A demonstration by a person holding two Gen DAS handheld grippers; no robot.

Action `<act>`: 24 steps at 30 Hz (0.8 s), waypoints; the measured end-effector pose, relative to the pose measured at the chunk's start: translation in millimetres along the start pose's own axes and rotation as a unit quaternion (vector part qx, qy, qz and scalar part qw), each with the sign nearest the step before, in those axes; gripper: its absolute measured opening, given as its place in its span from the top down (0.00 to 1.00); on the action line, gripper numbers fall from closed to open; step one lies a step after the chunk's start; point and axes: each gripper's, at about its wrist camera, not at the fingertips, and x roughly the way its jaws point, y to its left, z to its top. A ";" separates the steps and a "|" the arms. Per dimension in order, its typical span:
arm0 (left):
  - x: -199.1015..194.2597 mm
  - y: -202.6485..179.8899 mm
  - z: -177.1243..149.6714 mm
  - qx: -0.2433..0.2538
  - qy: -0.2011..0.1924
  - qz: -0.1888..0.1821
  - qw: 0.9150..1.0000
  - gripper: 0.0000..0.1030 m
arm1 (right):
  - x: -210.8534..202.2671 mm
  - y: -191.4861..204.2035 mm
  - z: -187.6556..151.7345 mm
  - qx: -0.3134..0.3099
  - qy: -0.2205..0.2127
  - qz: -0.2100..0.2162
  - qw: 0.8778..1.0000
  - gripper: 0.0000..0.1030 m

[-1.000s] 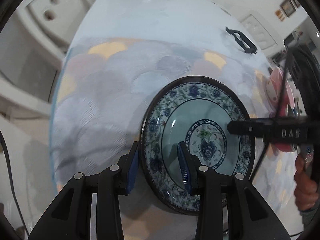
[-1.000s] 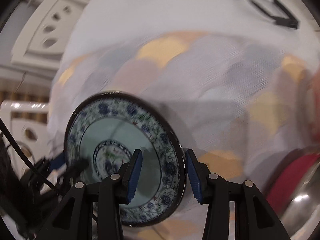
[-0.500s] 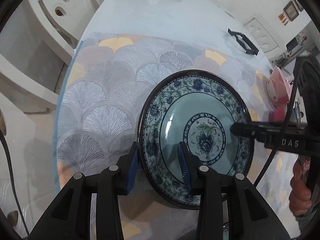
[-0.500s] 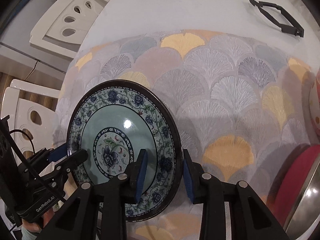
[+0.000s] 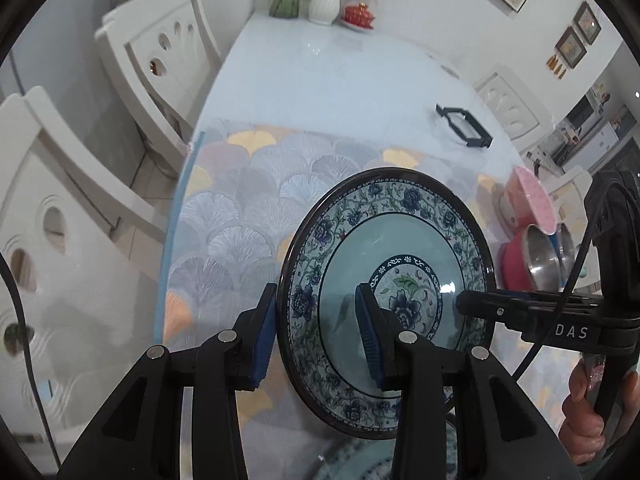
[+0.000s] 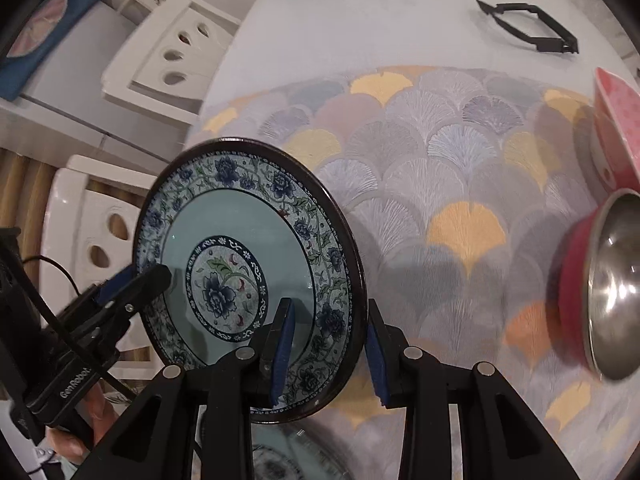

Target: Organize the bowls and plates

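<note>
A round, glossy plate (image 5: 384, 264) with a dark rim, a blue floral border and a pale teal well is held above the desk (image 5: 320, 80), gripped at opposite edges by both tools. The left tool (image 5: 316, 332) clamps the plate's left rim between its ribbed blue pads; in the right wrist view the right tool (image 6: 328, 344) pinches the right rim, one pad on the painted face and one behind. The right tool's jaws have just been closing, with that rim between them. Each tool stands narrow, holding the plate.

Beneath lies a woven placemat (image 5: 248, 216) patterned in fan-shaped scales of grey, yellow and orange, on a smooth white desk. At the bottom of both views, directly under the lifted plate, part of another plate (image 6: 280, 460) with the same pattern shows. To the right sit a pink bowl (image 6: 616, 128) tilted on its side and a red bowl (image 6: 572, 292) with a shiny steel lining. A black angular frame (image 5: 464, 126) lies further back on the bare desk. White chairs (image 5: 160, 60) with oval cut-outs stand alongside.
</note>
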 end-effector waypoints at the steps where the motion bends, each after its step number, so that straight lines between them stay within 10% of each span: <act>1: -5.6 -2.7 -3.0 -0.003 -0.004 -0.001 1.000 0.67 | -7.1 1.7 -4.5 0.001 -0.005 0.002 1.000 0.67; 24: -81.9 -18.8 -120.8 -0.040 -0.027 0.027 0.998 0.67 | -44.7 28.0 -132.1 -0.040 0.005 -0.005 0.999 0.67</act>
